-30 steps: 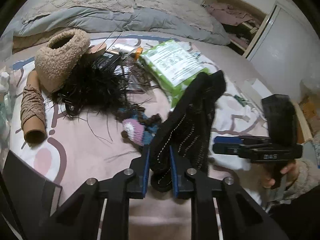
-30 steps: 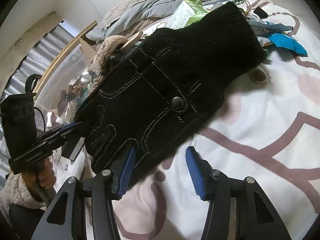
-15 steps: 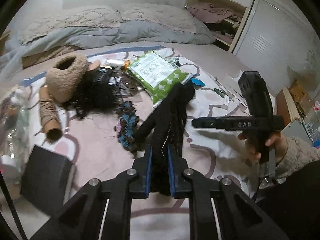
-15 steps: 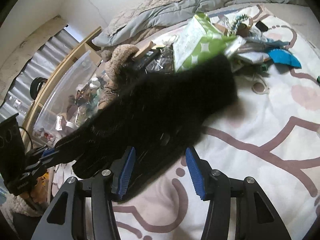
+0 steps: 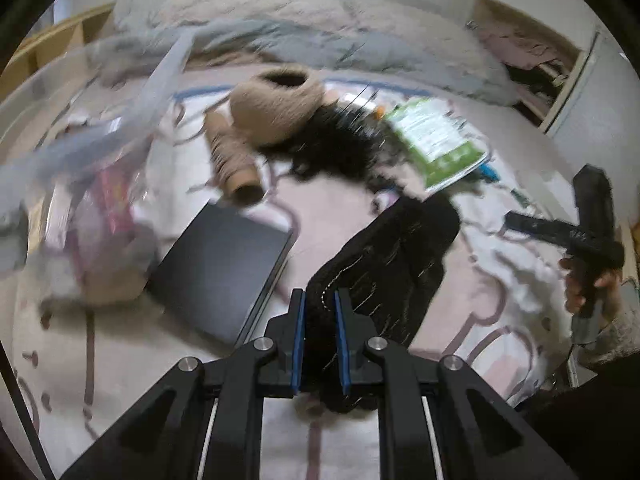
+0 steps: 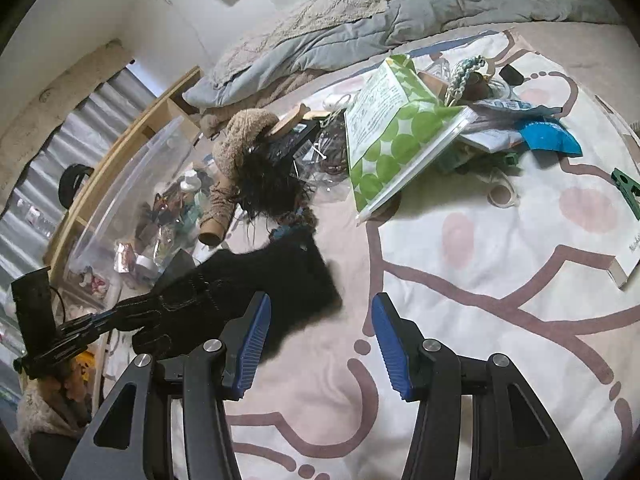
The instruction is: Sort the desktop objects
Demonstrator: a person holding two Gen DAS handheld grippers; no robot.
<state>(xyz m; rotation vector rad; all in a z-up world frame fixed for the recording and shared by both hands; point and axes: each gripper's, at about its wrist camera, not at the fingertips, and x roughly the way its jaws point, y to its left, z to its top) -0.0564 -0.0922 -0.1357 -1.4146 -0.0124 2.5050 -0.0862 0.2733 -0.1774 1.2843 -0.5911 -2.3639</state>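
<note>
Left wrist view: the left gripper (image 5: 320, 336) clamps a black glove (image 5: 384, 264) above a patterned bedspread (image 5: 120, 380); a grey duvet (image 5: 360, 44) lies at the bed's far edge.

Right wrist view: the right gripper (image 6: 320, 340) stands parted and empty; the glove (image 6: 248, 292) hangs left, near a clear bin (image 6: 132, 200) beside the bed.

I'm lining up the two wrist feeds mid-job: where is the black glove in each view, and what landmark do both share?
Left wrist: the black glove is at lower centre, pinched in the left gripper and running up to the right.
Right wrist: the black glove is at lower left, beside the open right gripper.
Shared landmark: the green dotted pouch.
</note>
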